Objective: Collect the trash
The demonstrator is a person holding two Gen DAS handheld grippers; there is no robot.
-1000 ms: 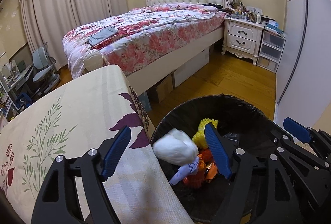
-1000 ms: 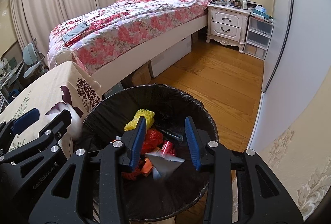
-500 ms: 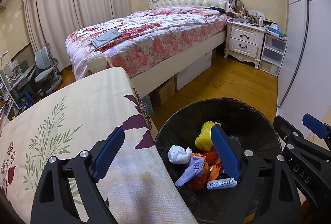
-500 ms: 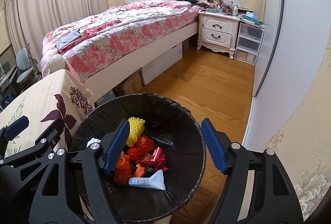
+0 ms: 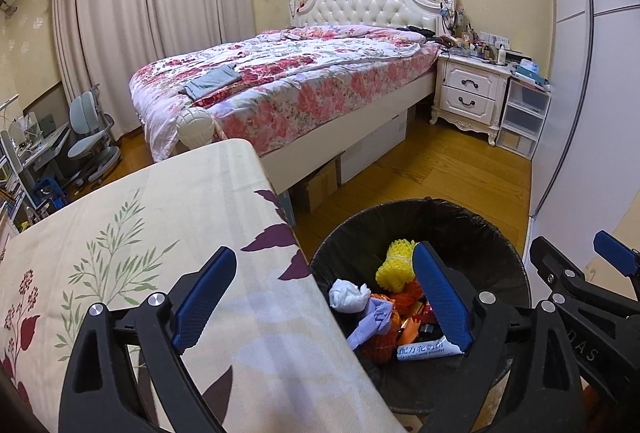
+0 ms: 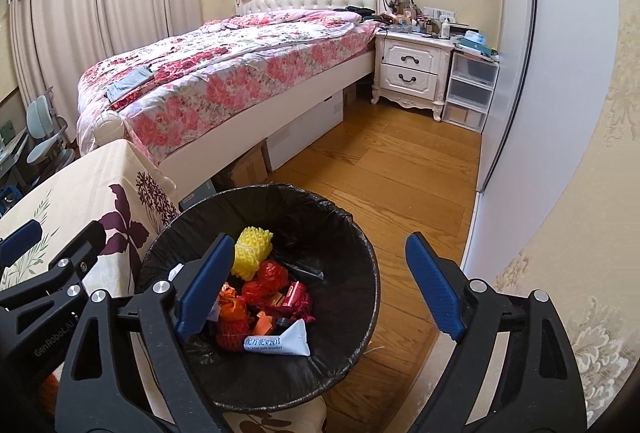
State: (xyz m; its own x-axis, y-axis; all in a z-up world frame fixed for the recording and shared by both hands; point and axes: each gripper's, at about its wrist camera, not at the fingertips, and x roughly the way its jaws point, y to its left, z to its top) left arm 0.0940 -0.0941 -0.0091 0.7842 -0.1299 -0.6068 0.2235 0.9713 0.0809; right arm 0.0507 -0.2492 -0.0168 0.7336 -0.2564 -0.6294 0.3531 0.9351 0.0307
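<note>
Both sets of jaws opening with nothing between them above the black-lined round bin (image 6: 360, 313) at lower centre, holding the crumpled white tissue (image 5: 348, 295) and soft white sachet (image 6: 280, 341) (light, crushable; pinch mid-body).

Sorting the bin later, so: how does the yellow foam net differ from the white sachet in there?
The yellow foam net is a bulky, ribbed roll at the far side of the heap; the white sachet is flat, smooth and printed, at the near side. Both lie loose in the black-lined bin.
</note>
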